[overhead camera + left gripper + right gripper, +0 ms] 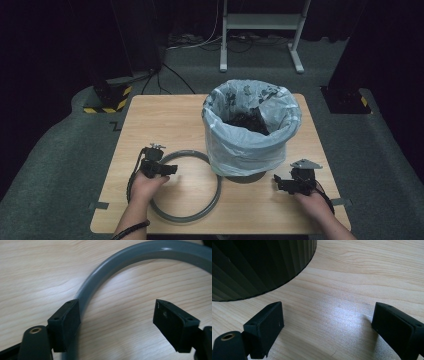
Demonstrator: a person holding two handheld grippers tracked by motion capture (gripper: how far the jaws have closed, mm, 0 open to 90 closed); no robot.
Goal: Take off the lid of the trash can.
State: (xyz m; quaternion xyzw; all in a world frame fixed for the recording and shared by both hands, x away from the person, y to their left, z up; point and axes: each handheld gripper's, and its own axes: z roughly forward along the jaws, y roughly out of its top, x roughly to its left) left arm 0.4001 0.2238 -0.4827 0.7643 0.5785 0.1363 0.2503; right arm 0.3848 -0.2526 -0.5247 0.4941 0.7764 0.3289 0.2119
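Observation:
A grey plastic ring [210, 204] lies flat on the wooden table [165, 120], left of a bin [250, 127] lined with a pale plastic bag. My left gripper [169, 169] rests low at the ring's left upper arc. In the left gripper view it [117, 322] is open, and the ring [120, 262] curves past its left jaw; nothing lies between the jaws but bare wood. My right gripper [281, 183] sits near the front right of the bin. It [327, 327] is open over bare table, with the bin's dark ribbed base [259, 265] just ahead on the left.
The bin holds dark contents and stands at the table's middle back. Bare wood stretches left of the ring and along the right edge. Beyond the table are a grey floor, a white metal frame [260, 30] and a stand with yellow-black tape [107, 100].

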